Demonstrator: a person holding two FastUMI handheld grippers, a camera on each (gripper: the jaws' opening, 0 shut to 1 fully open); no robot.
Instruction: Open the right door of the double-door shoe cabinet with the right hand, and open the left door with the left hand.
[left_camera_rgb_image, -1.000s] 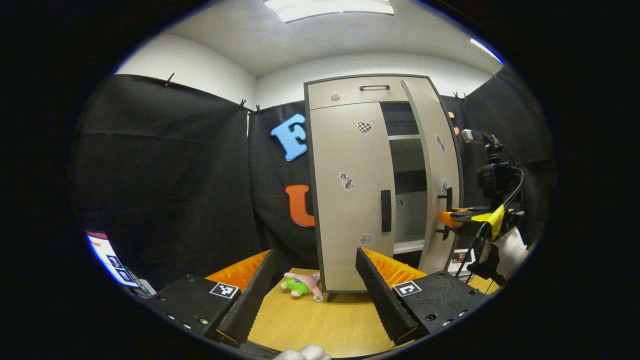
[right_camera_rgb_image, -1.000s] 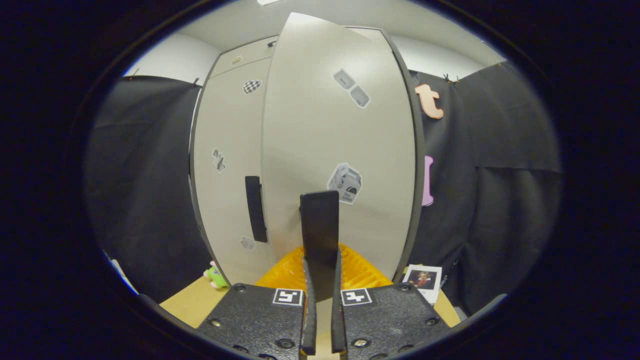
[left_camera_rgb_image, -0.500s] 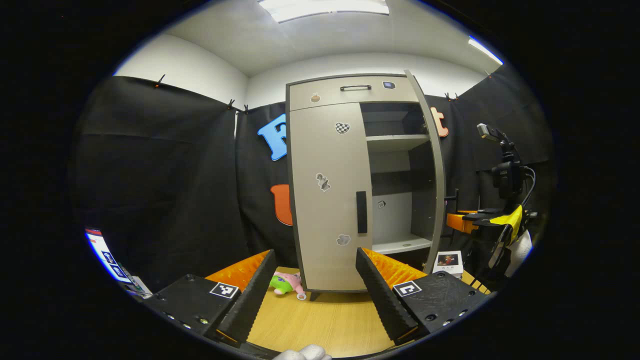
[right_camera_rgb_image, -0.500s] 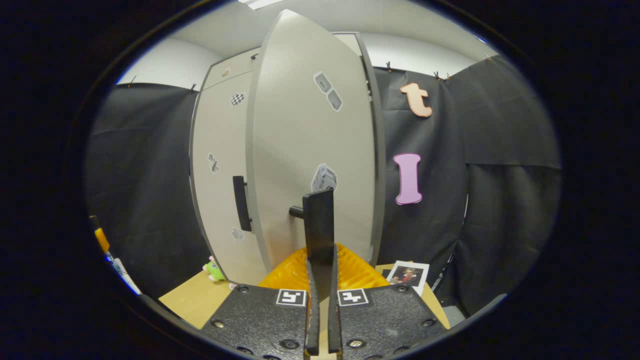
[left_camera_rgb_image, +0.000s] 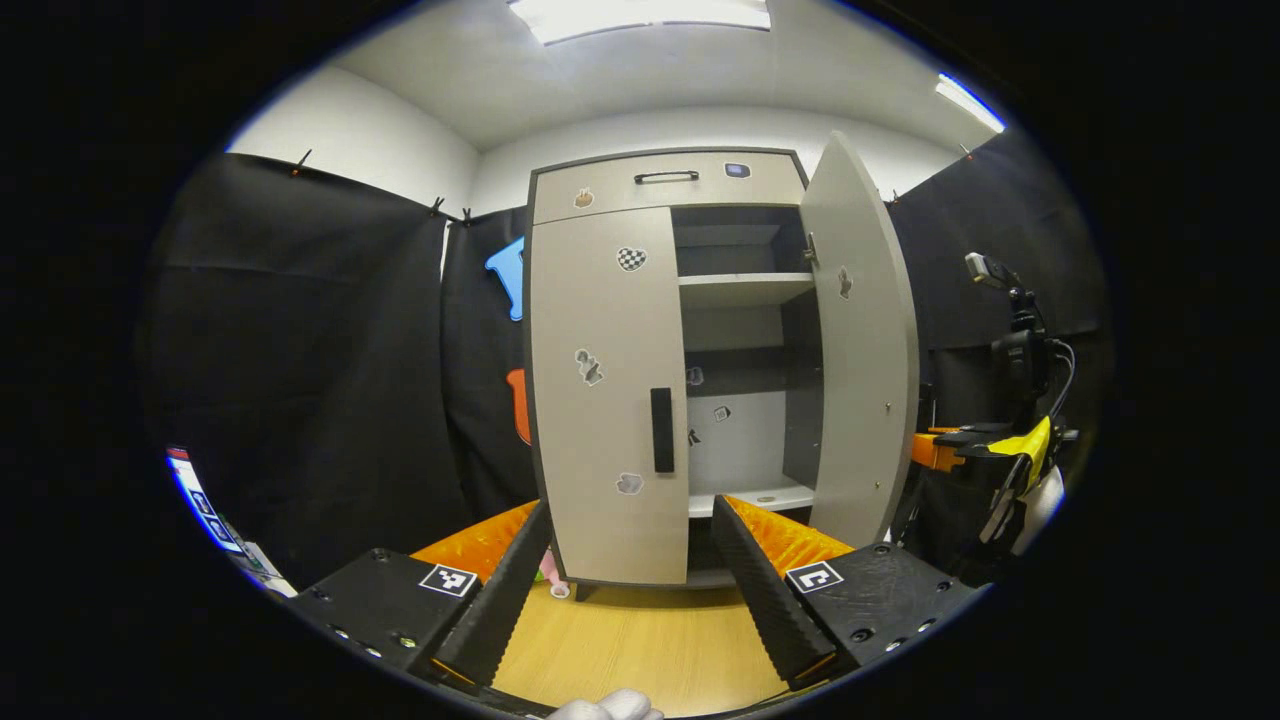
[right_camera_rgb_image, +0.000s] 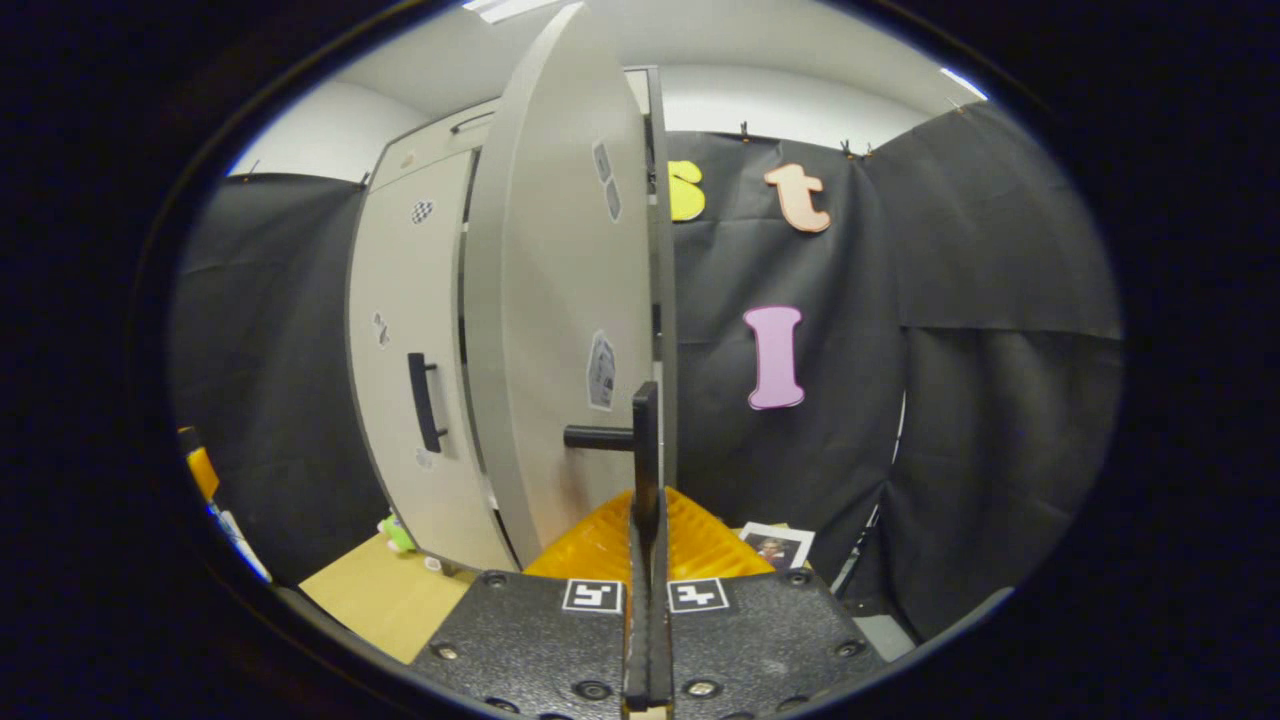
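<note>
The right gripper (right_camera_rgb_image: 646, 470) is clenched on the right door's handle (right_camera_rgb_image: 644, 440), that door (right_camera_rgb_image: 560, 300) swung wide. The left gripper (left_camera_rgb_image: 630, 560) hangs released before the shut left door (left_camera_rgb_image: 605, 390); it should close squarely on the handle (left_camera_rgb_image: 661, 430), then pull along the hinge arc.
</note>
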